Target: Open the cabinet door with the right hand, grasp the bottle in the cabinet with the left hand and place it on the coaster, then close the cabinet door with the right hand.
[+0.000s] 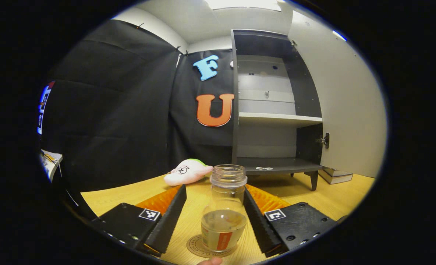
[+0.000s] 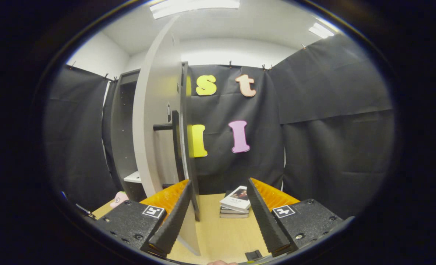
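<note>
Standing upright on the round coaster (image 1: 203, 247), the clear glass bottle (image 1: 224, 208) sits between the fingers of the left claw (image 1: 215, 193), on the wooden bench (image 1: 129, 191). It has no cap and holds a little pale liquid at the bottom, with an orange label low on its side. The left claw is spread wide: its left finger stands clearly apart from the glass, and its right finger runs just beside the bottle's shoulder; contact there cannot be judged.

Behind the bottle the cabinet (image 1: 276, 110) is open, its door (image 1: 335, 103) swung out to the right. A pink plush toy (image 1: 186, 172) lies on the bench left of the cabinet, and books (image 1: 335, 176) lie beside its right leg.

In the right gripper view, the right claw (image 2: 218, 193) is also spread wide and holds nothing. The edge of the cabinet door (image 2: 155, 129) rises just beyond its left finger, with the dark bar handle (image 2: 168, 127) projecting from the door face. A stack of books (image 2: 235, 202) lies on the bench between the finger tips, farther back.
</note>
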Available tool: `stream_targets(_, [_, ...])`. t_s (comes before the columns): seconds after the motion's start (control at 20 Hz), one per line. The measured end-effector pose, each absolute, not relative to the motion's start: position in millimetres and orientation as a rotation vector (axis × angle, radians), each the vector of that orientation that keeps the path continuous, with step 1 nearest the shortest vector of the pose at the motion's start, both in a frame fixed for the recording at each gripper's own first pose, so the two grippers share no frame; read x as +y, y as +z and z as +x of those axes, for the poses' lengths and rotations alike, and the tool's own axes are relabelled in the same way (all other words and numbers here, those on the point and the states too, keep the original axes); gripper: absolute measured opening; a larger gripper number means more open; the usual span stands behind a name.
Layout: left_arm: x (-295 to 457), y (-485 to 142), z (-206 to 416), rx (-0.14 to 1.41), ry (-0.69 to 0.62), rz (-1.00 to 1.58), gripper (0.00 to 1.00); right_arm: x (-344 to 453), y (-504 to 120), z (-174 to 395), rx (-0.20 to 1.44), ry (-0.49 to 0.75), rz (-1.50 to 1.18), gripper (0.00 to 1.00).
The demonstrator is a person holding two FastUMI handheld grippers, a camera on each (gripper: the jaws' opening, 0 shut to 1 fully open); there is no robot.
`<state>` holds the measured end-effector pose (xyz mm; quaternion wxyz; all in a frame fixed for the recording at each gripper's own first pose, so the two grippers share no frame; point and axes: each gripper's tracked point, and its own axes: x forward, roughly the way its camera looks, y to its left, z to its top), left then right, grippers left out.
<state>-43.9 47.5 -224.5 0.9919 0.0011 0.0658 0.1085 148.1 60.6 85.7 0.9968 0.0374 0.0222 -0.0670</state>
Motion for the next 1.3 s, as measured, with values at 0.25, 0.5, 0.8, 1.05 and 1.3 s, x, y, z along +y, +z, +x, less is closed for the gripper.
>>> stream_targets(0.25, [55.4, -207.4, -46.0, 0.132, 0.233, 0.002, 0.96, 57.4, 82.6, 146.3, 0.05, -0.144, 0.086, 0.92])
stream_targets(0.5, [50.4, -164.8, -47.2, 0.101, 0.209, -0.032, 0.95, 53.5, 78.3, 146.8, 0.047, -0.158, 0.109, 0.92])
stream_targets(0.8, [45.2, -104.8, -44.0, 0.03, 0.186, -0.053, 0.95, 52.6, 82.1, 154.0, 0.0, -0.149, 0.143, 0.92])
stream_targets(1.05, [46.0, -62.7, -49.1, 0.012, 0.167, -0.049, 0.95, 51.4, 82.2, 156.5, -0.008, -0.142, 0.155, 0.92])
stream_targets(1.3, [31.2, -31.6, -37.3, 0.06, 0.108, -0.043, 0.95, 46.7, 88.0, 164.5, -0.029, -0.156, 0.138, 0.92])
